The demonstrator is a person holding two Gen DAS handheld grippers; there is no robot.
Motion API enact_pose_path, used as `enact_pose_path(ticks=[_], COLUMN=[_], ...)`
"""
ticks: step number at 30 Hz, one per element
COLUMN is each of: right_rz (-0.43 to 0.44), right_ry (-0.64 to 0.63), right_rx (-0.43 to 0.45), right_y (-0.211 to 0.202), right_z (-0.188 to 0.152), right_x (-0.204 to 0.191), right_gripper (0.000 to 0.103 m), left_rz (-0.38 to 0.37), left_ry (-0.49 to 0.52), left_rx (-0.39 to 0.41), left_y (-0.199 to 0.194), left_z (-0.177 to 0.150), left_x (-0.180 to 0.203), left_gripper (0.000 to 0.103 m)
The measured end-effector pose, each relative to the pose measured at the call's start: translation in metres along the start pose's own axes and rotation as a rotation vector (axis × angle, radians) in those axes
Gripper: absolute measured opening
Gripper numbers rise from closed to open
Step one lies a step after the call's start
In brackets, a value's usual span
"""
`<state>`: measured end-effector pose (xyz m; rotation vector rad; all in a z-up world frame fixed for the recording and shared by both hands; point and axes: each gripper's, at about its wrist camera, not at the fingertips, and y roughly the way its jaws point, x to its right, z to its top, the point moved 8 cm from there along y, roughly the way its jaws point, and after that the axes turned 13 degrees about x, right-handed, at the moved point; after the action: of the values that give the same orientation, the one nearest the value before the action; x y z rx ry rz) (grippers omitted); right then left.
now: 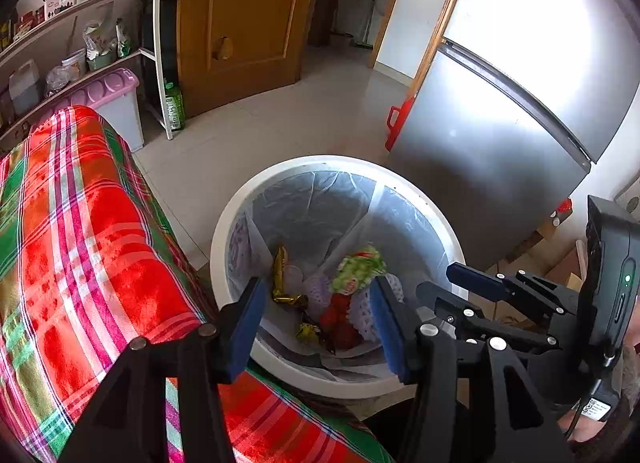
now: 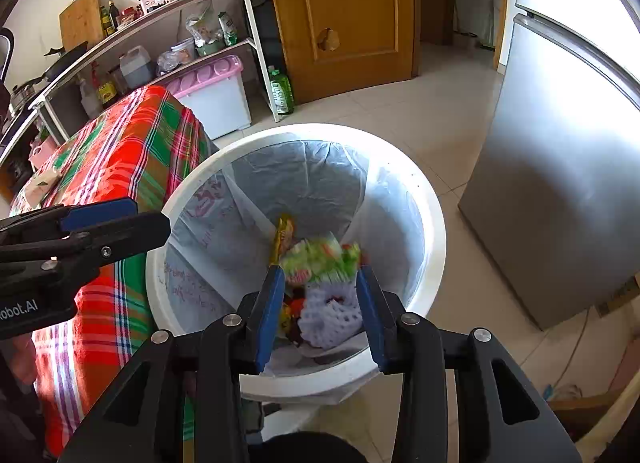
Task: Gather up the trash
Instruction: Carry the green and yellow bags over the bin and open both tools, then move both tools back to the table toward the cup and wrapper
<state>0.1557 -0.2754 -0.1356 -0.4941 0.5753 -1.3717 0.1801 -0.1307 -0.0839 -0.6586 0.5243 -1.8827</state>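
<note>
A white trash bin (image 1: 240, 207) (image 2: 434, 223) with a clear liner stands on the floor beside the table. Inside lie a gold wrapper (image 1: 280, 271) (image 2: 283, 233), white foam netting (image 1: 316, 295) (image 2: 328, 315) and red scraps (image 1: 340, 319). A green and white wrapper (image 1: 358, 269) (image 2: 320, 259) is blurred in the air inside the bin, just beyond my right gripper's tips. My right gripper (image 2: 320, 279) (image 1: 460, 283) is open over the bin with nothing between its pads. My left gripper (image 1: 318, 295) (image 2: 136, 211) is open and empty over the bin's near rim.
A table with a red, green and white plaid cloth (image 1: 80, 243) (image 2: 132, 151) stands left of the bin. A steel fridge (image 1: 500, 111) (image 2: 560, 183) is on the right. Shelves (image 1: 80, 11), a lidded storage box (image 1: 116, 95), a green bottle (image 1: 175, 107) and a wooden door (image 1: 248, 15) stand behind.
</note>
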Motion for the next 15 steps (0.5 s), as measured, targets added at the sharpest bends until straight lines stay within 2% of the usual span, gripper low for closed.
enact_pose_path(ticks=[6, 15], right_rz=[-0.004, 0.062], right_ry=[-0.001, -0.022], right_rx=[0.034, 0.104], right_y=[-0.012, -0.032], right_z=[0.007, 0.022], right_x=[-0.006, -0.046], right_gripper=[0.039, 0.039], left_rz=[0.027, 0.145], left_ry=[-0.009, -0.072], left_rx=[0.040, 0.128], left_y=[-0.023, -0.075], left_z=[0.004, 0.003], left_x=[-0.013, -0.067], left_gripper=[0.059, 0.065])
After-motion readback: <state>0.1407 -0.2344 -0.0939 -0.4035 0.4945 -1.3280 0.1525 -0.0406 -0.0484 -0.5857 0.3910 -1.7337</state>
